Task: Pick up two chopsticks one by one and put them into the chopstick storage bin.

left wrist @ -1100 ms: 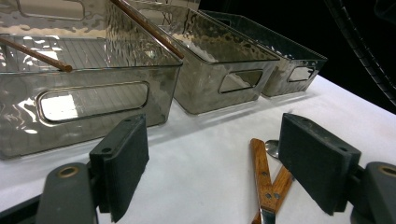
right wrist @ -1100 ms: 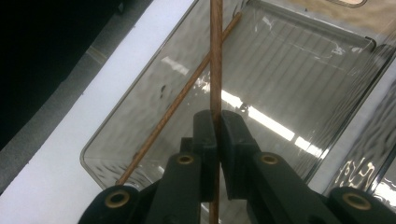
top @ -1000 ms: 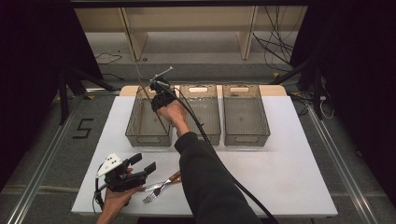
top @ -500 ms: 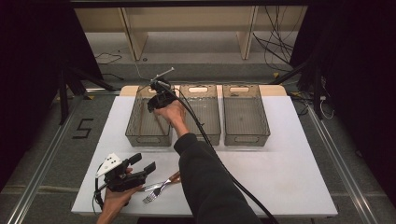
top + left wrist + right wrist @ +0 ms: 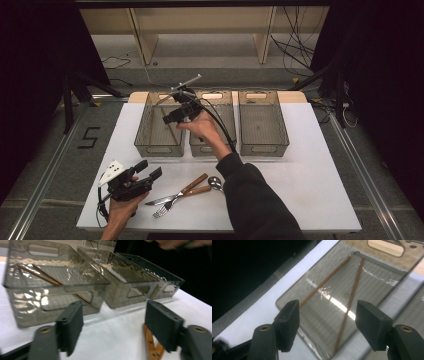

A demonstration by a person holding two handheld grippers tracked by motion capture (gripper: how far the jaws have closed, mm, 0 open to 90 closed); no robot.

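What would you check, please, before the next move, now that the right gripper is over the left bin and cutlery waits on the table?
1. Right gripper jaws open and empty: ok.
2. Both chopsticks lying inside the left bin: ok.
3. Left gripper jaws open and empty: ok.
4. Fork, knife and spoon on the table near the left gripper: ok.
5. Cutlery lying separate for a clean pick: not ok, handles overlap.
6. Middle bin empty: cannot tell.

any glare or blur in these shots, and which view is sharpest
High view: sharpest, evenly lit table, dark surroundings. Left gripper view: soft motion blur overall, the hand at top smeared, bright reflections on the nearest bin wall. Right gripper view: a white glare streak across the bin floor between the two chopsticks, edges slightly soft, upper left corner black.
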